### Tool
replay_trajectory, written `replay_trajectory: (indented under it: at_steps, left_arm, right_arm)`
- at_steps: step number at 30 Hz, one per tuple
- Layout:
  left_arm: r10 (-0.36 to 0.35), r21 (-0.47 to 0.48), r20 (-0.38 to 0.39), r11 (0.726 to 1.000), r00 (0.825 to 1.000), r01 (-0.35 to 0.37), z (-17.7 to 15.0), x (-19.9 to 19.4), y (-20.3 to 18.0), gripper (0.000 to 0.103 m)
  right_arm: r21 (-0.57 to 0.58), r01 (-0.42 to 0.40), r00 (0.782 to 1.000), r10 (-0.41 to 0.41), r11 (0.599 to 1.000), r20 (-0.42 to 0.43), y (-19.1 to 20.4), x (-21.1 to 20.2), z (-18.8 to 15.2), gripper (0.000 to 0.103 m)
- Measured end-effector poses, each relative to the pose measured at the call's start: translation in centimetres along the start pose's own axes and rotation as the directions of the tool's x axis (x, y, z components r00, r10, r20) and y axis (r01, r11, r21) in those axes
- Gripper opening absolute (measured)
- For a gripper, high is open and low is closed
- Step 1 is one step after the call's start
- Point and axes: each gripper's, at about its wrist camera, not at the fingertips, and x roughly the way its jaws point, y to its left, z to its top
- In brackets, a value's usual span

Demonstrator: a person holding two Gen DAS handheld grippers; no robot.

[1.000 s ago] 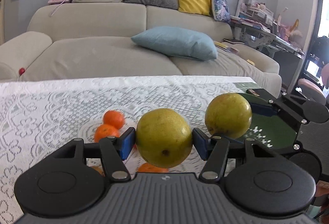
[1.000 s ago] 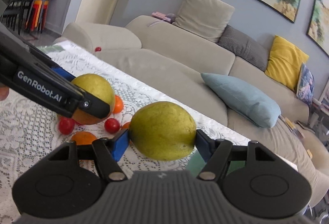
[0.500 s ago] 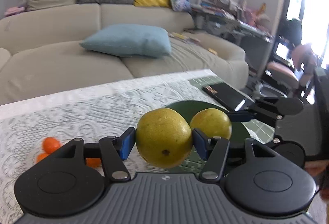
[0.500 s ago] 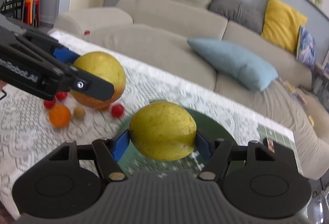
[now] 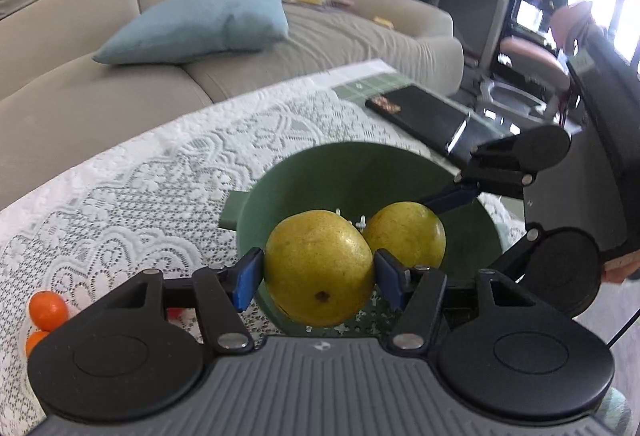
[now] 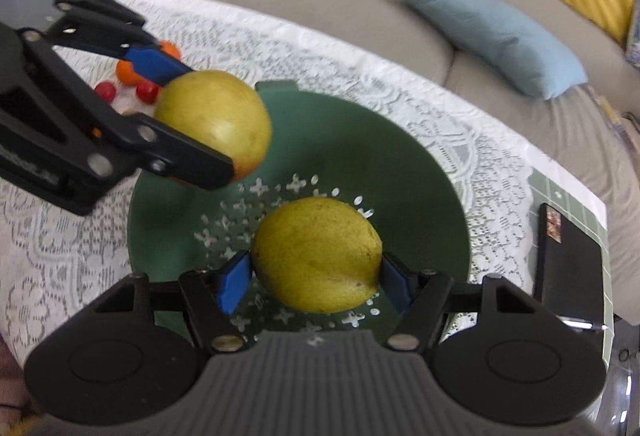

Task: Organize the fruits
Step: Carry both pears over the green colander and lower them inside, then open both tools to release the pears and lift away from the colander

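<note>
Two pears – left pear (image 5: 320,272) clamped in left claw (image 5: 316,278), right pear (image 6: 316,254) in right claw (image 6: 316,278) – over green bowl (image 6: 420,172)

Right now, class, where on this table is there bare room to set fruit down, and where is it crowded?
Free: the green bowl, holding nothing yet, and the lace cloth between the bowl and the sofa edge. Crowded: the cluster of oranges and small red fruits left of the bowl, and the black device on its right.

The pears (image 5: 320,272) (image 6: 316,252) have matt, speckled, faintly dimpled skin. The bowl (image 6: 400,164) looks like smooth matt plastic, perforated. White lace cloth (image 5: 140,196) covers the table. Tongs (image 5: 318,278): matt black plastic, blue pads (image 5: 248,278).
</note>
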Motion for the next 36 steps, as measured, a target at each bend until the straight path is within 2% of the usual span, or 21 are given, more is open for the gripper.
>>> replay_trajectory:
  at_steps: [8,13,17,34,36]
  left_arm:
    - [0.01,0.051,-0.119,0.999,0.993,-0.004,0.0,2.3,-0.6,0.069]
    - [0.01,0.093,-0.158,0.996,0.987,0.005,0.2,2.9,-1.0,0.069]
    - [0.008,0.104,-0.192,0.995,0.981,0.012,0.2,3.5,-1.1,0.069]
    - [0.059,0.159,-0.19,0.987,0.98,-0.029,0.1,3.9,-1.9,0.069]
    - [0.067,0.172,-0.187,0.985,0.98,-0.034,0.0,4.0,-2.0,0.073]
  right_arm:
    - [-0.031,-0.07,0.995,0.067,0.997,-0.071,-1.1,1.3,0.7,0.067]
    - [-0.018,-0.114,0.987,0.111,0.993,-0.114,-1.6,2.0,1.0,0.067]
    - [-0.025,-0.114,0.98,0.108,0.993,-0.166,-1.8,3.1,1.1,0.067]
    - [-0.077,-0.104,0.974,0.085,0.992,-0.211,-1.9,3.0,1.8,0.067]
    - [-0.088,-0.093,0.975,0.073,0.992,-0.211,-2.0,2.8,1.8,0.067]
